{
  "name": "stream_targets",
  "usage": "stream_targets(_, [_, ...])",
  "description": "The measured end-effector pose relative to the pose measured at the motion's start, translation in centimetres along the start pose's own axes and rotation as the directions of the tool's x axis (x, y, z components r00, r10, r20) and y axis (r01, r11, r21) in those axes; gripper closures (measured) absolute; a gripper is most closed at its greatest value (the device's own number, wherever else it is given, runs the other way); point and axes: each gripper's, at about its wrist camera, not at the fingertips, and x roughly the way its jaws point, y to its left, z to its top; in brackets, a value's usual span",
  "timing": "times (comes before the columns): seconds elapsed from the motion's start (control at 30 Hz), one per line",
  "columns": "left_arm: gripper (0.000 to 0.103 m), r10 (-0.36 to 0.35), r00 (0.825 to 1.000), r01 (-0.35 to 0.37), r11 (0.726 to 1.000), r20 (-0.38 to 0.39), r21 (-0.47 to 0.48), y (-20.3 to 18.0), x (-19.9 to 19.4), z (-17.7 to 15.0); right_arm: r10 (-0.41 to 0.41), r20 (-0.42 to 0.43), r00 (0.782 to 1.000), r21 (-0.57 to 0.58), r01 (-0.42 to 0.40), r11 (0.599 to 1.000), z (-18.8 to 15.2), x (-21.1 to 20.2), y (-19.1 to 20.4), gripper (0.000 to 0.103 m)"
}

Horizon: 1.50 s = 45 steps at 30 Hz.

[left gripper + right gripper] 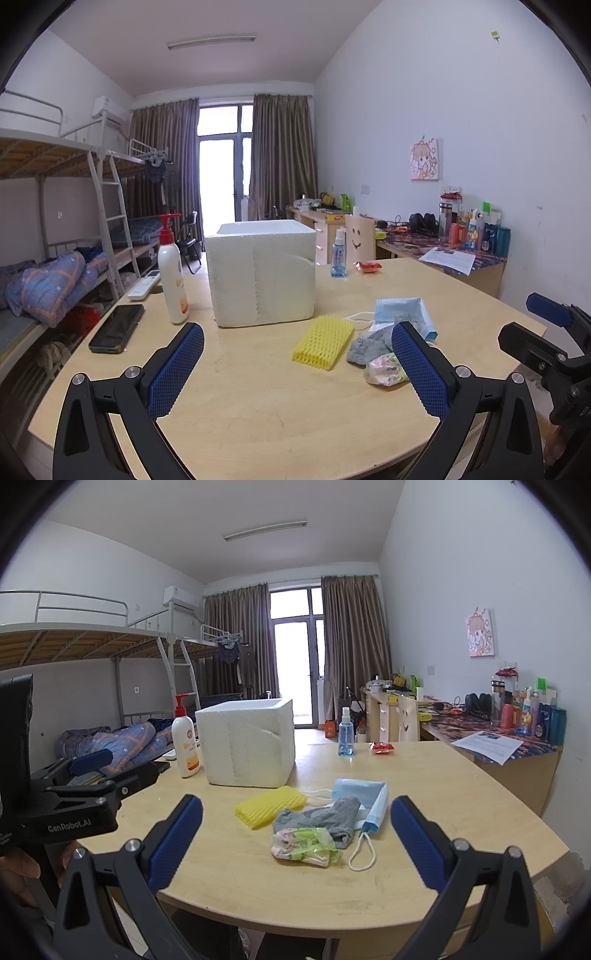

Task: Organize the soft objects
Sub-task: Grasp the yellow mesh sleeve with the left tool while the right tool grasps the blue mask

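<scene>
Soft items lie together on the wooden table (461, 812): a yellow foam net (323, 342) (270, 807), a grey sock (369, 347) (325, 818), a blue face mask (402, 308) (364, 797) and a crumpled floral plastic pack (384, 369) (303, 845). A white foam box (262, 271) (245, 744) stands open-topped behind them. My left gripper (297, 360) is open and empty above the table, left of the pile. My right gripper (295, 836) is open and empty, hovering in front of the pile.
A lotion pump bottle (171, 273) (185, 751), a black phone (117, 328) and a white remote (144, 284) lie at the left. A blue spray bottle (338, 254) (345, 734) and a red packet (367, 266) (382, 747) sit at the back. A cluttered desk (517, 738) stands to the right.
</scene>
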Motion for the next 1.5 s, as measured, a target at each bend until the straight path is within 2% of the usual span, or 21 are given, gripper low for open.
stream_targets(0.27, [0.001,-0.015,0.998,0.017,1.0,-0.06,0.023,0.0,3.3,0.4,0.018,-0.042,0.999,0.041,-0.017,0.999,0.5,2.3,-1.4,0.0])
stream_targets(0.43, [0.001,-0.027,0.994,0.03,0.999,-0.108,0.034,-0.2,5.6,0.5,-0.011,-0.078,0.997,0.05,0.015,0.999,0.8,4.0,-2.3,0.0])
stream_targets(0.73, [0.001,-0.08,0.97,0.091,0.995,-0.228,0.042,-0.5,9.6,0.3,-0.019,-0.155,0.988,0.07,0.03,0.997,1.3,7.0,-3.9,0.0])
stream_targets(1.1, [0.001,-0.126,0.921,0.148,0.989,-0.367,0.031,-0.8,15.3,0.2,-0.032,-0.259,0.965,0.072,0.052,0.996,1.5,10.7,-5.9,0.0])
stream_targets(1.27, [0.002,-0.153,0.892,0.181,0.983,-0.425,0.027,-1.3,17.7,0.1,-0.034,-0.297,0.954,0.072,0.057,0.996,1.6,11.8,-6.7,0.0])
stream_targets(1.4, [0.008,-0.166,0.867,0.2,0.98,-0.469,0.021,-1.4,19.6,0.0,-0.024,-0.321,0.947,0.071,0.05,0.996,1.6,12.8,-7.2,0.0])
stream_targets(1.5, [0.015,-0.19,0.839,0.223,0.975,-0.51,0.004,-1.6,20.9,-0.4,-0.03,-0.345,0.938,0.064,0.056,0.996,1.7,13.7,-7.5,0.0])
